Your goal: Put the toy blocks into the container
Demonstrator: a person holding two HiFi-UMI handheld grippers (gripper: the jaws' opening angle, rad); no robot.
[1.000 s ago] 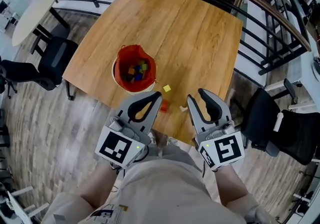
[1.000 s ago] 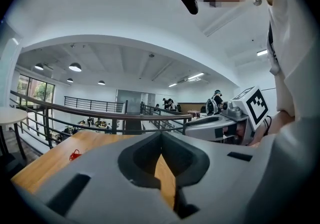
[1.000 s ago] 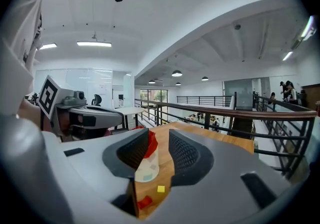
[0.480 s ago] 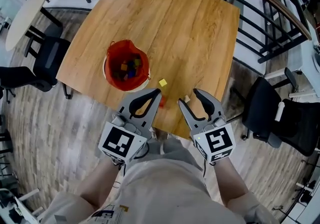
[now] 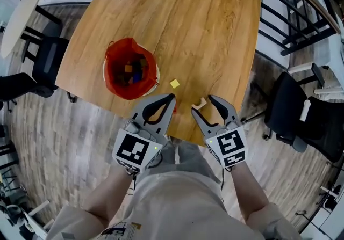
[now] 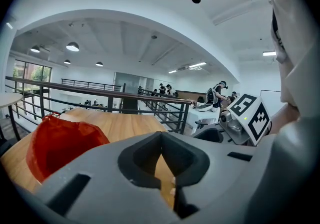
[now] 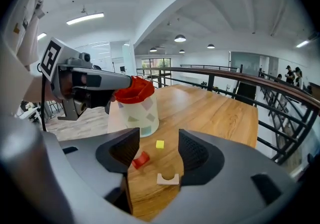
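Observation:
A white container (image 5: 130, 68) lined with a red bag holds several blocks and stands on the wooden table (image 5: 188, 19). A yellow cube (image 5: 174, 83), a beige arch block (image 5: 200, 104) and a red block (image 7: 141, 159) lie loose near the table's front edge. The left gripper hides most of the red block in the head view. My right gripper (image 5: 203, 103) is open. Its jaws have just been opening, and the arch block (image 7: 168, 179) lies on the table below the gap, untouched. My left gripper (image 5: 171, 97) is shut and empty, beside the red block.
Black office chairs stand off the table's left (image 5: 48, 64) and right (image 5: 301, 121). A dark railing (image 5: 301, 13) runs behind and to the right. A round white table (image 5: 19, 19) is at the far left. The container (image 7: 135, 107) stands left of the loose blocks.
Both grippers have come down toward the table's front edge and the loose blocks. The right gripper's jaws have spread wider. The left gripper has stayed shut.

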